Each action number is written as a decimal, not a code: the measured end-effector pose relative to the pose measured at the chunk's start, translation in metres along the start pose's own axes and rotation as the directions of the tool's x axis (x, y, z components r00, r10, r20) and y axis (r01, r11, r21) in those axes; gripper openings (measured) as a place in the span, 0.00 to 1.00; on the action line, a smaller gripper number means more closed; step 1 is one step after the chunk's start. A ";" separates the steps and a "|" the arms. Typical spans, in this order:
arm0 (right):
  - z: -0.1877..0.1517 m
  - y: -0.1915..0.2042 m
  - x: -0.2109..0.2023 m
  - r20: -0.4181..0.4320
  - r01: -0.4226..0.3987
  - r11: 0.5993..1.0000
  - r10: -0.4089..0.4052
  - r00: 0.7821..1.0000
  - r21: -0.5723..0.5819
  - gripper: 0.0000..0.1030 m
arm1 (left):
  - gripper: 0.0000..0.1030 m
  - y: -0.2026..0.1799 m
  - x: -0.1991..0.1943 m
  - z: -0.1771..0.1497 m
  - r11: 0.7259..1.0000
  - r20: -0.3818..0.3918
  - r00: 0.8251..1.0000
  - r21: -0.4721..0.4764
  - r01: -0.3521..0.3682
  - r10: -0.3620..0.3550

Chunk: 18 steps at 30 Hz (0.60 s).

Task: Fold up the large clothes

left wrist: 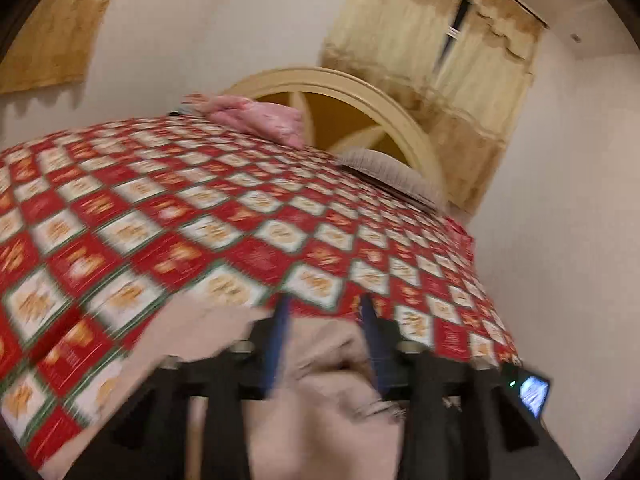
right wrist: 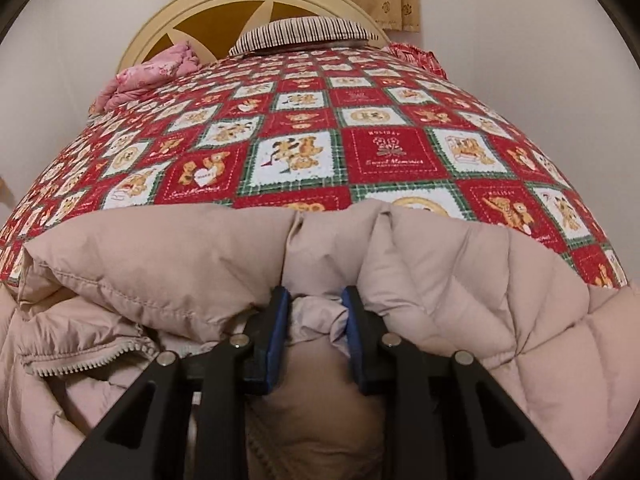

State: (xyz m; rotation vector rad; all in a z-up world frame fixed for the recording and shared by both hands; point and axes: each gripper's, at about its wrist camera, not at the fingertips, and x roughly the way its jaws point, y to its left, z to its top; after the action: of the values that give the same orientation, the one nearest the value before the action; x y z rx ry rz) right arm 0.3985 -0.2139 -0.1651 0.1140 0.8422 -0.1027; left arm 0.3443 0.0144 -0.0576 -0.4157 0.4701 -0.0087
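A pale pink-beige quilted puffer jacket (right wrist: 160,256) lies bunched at the near edge of the bed, its zipper (right wrist: 88,364) showing at the lower left. My right gripper (right wrist: 316,300) is shut on a gathered fold of the jacket's fabric, which is pinched between the blue pads (right wrist: 280,320). The left wrist view is blurred. In it the jacket (left wrist: 320,400) lies below my left gripper (left wrist: 326,304), which stands open above the cloth with nothing between its blue fingers (left wrist: 374,340).
A red patchwork quilt (right wrist: 380,152) with teddy-bear squares covers the bed. At its far end are a striped pillow (right wrist: 304,32), a pink blanket (right wrist: 156,68) and a cream arched headboard (right wrist: 192,4). Yellow curtains (left wrist: 440,40) hang on the wall. A small lit screen (left wrist: 534,392) shows at the right.
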 end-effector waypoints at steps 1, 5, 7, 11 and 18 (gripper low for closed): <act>0.000 0.001 0.000 0.001 0.004 1.000 -0.004 1.000 -0.002 0.30 | 0.61 -0.015 0.017 0.007 0.999 -0.049 0.999 0.043 0.011 -0.009; 0.000 0.001 0.000 0.004 0.000 1.000 0.000 1.000 0.002 0.29 | 0.61 -0.051 0.085 -0.003 0.979 -0.234 0.966 0.139 0.148 -0.113; -0.001 0.000 0.000 0.006 -0.007 1.000 0.007 1.000 0.008 0.30 | 0.61 -0.056 0.115 -0.026 0.976 -0.293 0.955 0.197 0.096 -0.035; -0.001 -0.001 -0.003 0.020 -0.007 1.000 0.007 1.000 0.015 0.30 | 0.61 -0.039 0.141 -0.066 0.963 -0.338 0.940 0.264 0.057 0.037; -0.001 0.000 -0.006 0.031 0.001 1.000 -0.001 1.000 0.017 0.31 | 0.61 -0.045 0.149 -0.074 0.939 -0.340 0.931 0.344 -0.011 0.135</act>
State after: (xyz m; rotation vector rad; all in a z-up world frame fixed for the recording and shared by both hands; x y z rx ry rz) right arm 0.3940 -0.2135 -0.1617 0.1277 0.8102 -0.1124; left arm 0.4487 -0.0705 -0.1653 -0.0534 0.8326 -0.0929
